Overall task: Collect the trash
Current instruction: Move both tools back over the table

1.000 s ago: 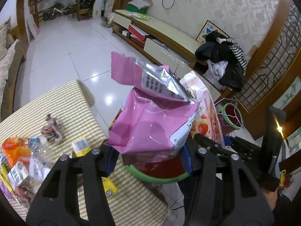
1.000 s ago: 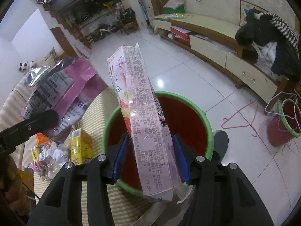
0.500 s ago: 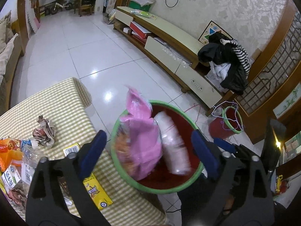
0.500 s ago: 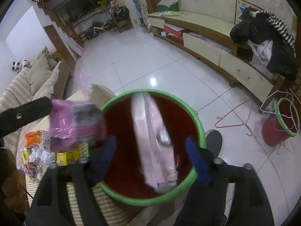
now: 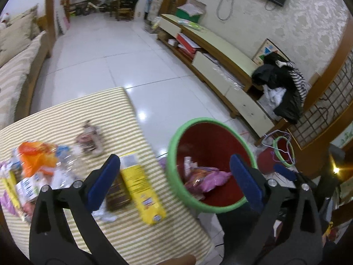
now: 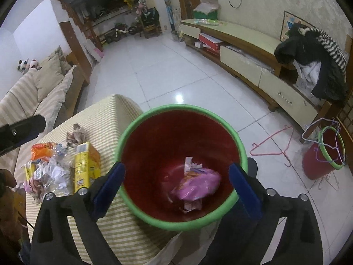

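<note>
While both grippers gape, the pink bag [image 6: 196, 186] lies below the right gripper [image 6: 176, 183].

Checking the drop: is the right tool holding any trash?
No. The right tool stands open and empty above the red bin, where the pink bag lies.

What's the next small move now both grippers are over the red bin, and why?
Probably swing the left gripper back over the striped table toward the yellow carton. Both sets of jaws have just been opening and hold nothing, the pink wrapper lies in the green-rimmed red bin, and litter remains.
</note>
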`<state>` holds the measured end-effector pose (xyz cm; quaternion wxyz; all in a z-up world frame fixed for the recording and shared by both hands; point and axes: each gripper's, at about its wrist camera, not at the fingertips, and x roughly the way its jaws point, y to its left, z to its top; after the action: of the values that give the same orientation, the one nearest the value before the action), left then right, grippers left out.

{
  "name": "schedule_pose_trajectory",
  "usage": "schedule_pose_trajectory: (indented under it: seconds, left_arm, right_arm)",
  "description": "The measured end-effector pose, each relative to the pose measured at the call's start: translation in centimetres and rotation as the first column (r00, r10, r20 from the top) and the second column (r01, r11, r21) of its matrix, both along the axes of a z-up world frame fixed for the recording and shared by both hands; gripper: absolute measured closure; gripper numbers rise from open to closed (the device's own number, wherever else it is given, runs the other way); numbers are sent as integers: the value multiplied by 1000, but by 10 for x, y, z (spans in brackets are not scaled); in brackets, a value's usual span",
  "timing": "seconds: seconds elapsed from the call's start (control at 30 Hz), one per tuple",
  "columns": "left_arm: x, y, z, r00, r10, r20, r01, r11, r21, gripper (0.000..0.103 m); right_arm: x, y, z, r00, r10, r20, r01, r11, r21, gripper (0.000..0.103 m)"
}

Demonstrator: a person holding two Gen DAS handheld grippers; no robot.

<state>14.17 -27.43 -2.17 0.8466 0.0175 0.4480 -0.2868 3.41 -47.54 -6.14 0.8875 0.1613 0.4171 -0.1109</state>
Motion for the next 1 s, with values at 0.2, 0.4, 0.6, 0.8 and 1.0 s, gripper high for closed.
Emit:
schedule_pose_trajectory:
  seconds: [0.2,0.4,0.6,0.8,1.0]
  left_arm:
    - [-12,67,10,993,113,16,-113,994,-8,6]
    - [-26,136,19,976,217,34,-217,976,-6,6]
    - [-38,205,18,944,327,31,-327,945,7,6]
    - [-47,270,10,897,442,21,-443,897,12,5]
    - [-44,301,1,868,496,2,-496,868,8,6]
  right_arm:
    - [1,43,15,997,81,20,-80,997,-22,9]
    - [9,98,21,984,174,32,-173,985,-22,9]
    - [20,150,21,970,243,21,-242,969,-45,9]
    - [24,181,15,960,281,2,-280,958,-59,9]
    - [25,193,14,953,301,-16,-302,950,-80,9]
